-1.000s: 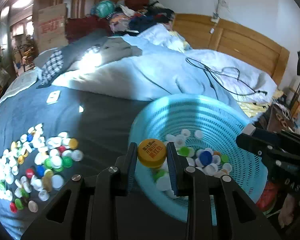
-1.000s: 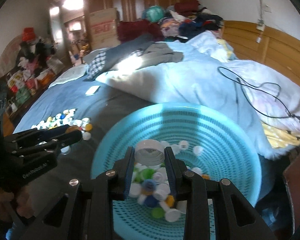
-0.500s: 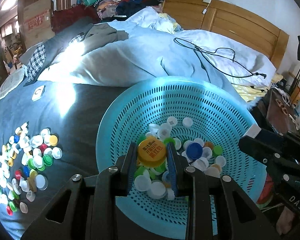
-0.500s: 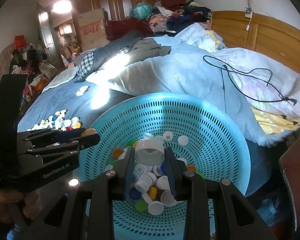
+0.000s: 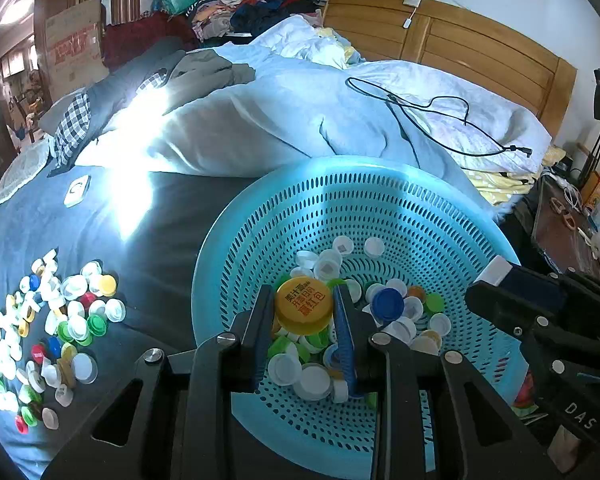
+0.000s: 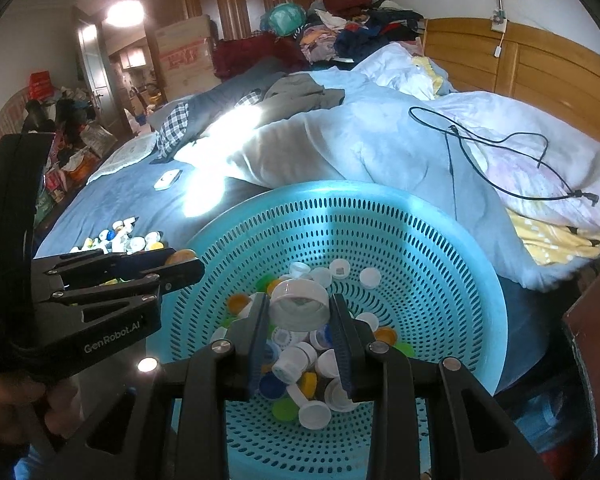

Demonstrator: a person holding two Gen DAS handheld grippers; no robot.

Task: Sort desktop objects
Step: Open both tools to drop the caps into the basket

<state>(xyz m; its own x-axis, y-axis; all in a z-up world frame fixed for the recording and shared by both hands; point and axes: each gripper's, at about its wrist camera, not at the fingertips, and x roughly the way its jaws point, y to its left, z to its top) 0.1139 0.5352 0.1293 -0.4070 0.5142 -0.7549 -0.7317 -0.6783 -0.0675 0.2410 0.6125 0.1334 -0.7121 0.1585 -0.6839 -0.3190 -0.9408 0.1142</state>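
Note:
My left gripper (image 5: 303, 304) is shut on a yellow bottle cap (image 5: 304, 309) with red print, held over the light-blue perforated basket (image 5: 380, 184). My right gripper (image 6: 299, 310) is shut on a white cap (image 6: 300, 308), also above that basket (image 6: 440, 232). Several white, blue, green and orange caps lie in the basket's bottom. A heap of loose caps (image 5: 48, 332) lies on the dark blue bedsheet to the left. In the right wrist view the left gripper (image 6: 180, 266) shows at the left with its yellow cap; in the left wrist view the right gripper (image 5: 496, 286) shows at the right.
A pale duvet (image 5: 280, 120) and a black cable (image 5: 440, 120) lie behind the basket. A small white device (image 5: 76, 190) rests on the sheet. The wooden headboard (image 5: 480, 48) and a clothes pile (image 5: 260, 4) stand at the back. A person's hand (image 6: 16, 400) holds the left gripper.
Both grippers have come forward over the basket, which now fills more of each view; the cap heap has slid leftward. Each grip is unchanged.

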